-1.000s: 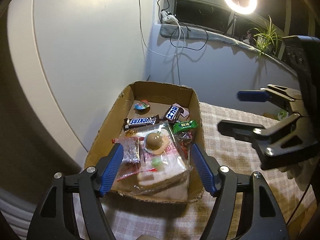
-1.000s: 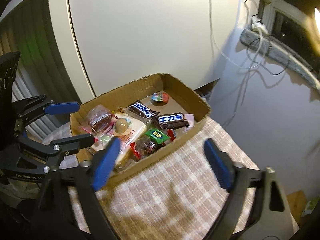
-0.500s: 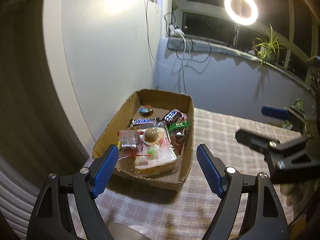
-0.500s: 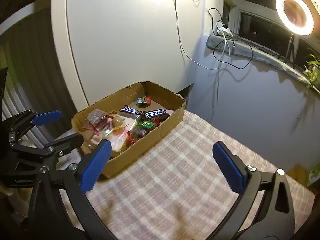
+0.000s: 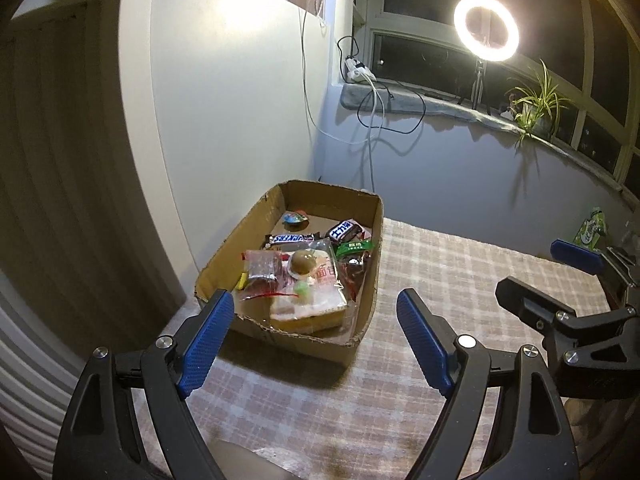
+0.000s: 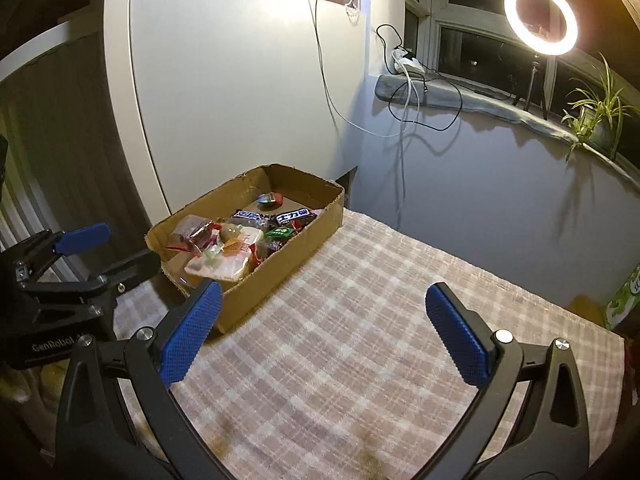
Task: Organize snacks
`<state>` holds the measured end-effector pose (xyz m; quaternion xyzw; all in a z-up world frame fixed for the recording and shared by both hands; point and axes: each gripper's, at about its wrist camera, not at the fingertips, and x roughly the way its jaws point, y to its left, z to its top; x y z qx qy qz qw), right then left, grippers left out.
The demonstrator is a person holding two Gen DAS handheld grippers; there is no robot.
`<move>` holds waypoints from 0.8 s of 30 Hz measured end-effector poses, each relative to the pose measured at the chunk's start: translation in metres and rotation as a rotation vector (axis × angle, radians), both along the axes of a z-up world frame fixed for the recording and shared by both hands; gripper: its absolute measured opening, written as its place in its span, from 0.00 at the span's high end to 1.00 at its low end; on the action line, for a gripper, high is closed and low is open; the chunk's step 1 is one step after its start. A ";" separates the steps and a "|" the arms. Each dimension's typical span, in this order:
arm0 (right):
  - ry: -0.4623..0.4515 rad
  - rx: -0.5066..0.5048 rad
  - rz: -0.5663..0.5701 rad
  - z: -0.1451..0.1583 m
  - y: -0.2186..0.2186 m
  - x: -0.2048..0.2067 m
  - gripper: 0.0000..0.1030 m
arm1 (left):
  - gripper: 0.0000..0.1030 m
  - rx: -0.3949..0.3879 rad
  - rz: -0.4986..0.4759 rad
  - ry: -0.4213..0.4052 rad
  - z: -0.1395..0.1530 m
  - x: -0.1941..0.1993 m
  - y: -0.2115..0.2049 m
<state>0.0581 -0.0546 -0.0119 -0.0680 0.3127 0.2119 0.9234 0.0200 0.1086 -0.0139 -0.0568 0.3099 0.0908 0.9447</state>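
Both grippers hang clear of the box [image 5: 362, 344], pulled up over the checked cloth [image 6: 360, 320]. The left gripper [image 5: 316, 336] has its jaws wide apart, nothing between them; the right gripper [image 6: 320, 332] gapes wider yet, equally empty. The snacks [image 5: 308, 268] all lie inside the box at the cloth's far left corner, bars at the back, bags heaped in front (no loose item anywhere on the cloth). It looks like the close of the job, or a pause between picks. Any next move calls for a fresh target. Beyond: a white cabinet [image 6: 240, 100], a sill with cables, a ring light [image 5: 486, 28], a plant [image 5: 536, 104], dark windows.
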 end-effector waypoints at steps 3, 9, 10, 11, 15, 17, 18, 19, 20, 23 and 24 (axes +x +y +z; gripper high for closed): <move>-0.007 -0.005 -0.005 0.002 -0.002 -0.002 0.00 | 0.19 -0.001 -0.001 -0.008 0.002 -0.002 0.000; -0.006 -0.006 0.005 0.002 -0.001 -0.007 0.00 | 0.19 -0.005 -0.004 -0.007 0.000 -0.004 0.000; -0.006 -0.007 0.004 0.002 -0.001 -0.008 0.00 | 0.19 -0.008 -0.006 -0.004 0.000 -0.004 0.000; -0.006 -0.008 0.003 0.002 -0.001 -0.008 0.00 | 0.19 -0.009 -0.009 -0.001 -0.001 -0.003 0.000; -0.002 -0.008 -0.006 0.000 -0.003 -0.008 0.00 | 0.19 -0.014 -0.018 0.003 -0.001 -0.003 -0.002; 0.002 -0.005 -0.015 0.000 -0.004 -0.008 0.00 | 0.19 -0.013 -0.020 0.005 -0.002 -0.003 -0.003; 0.004 -0.004 -0.018 0.000 -0.005 -0.008 0.00 | 0.19 -0.014 -0.019 0.005 -0.002 -0.003 -0.004; 0.006 -0.003 -0.018 -0.001 -0.006 -0.008 0.00 | 0.19 -0.014 -0.018 0.005 -0.002 -0.004 -0.004; 0.006 -0.002 -0.019 -0.001 -0.006 -0.008 0.00 | 0.19 -0.015 -0.020 0.004 -0.002 -0.004 -0.005; 0.011 -0.002 -0.022 -0.002 -0.007 -0.008 0.00 | 0.19 -0.014 -0.025 0.006 -0.003 -0.003 -0.006; 0.013 -0.003 -0.020 -0.002 -0.007 -0.009 0.00 | 0.19 -0.013 -0.025 0.006 -0.003 -0.003 -0.007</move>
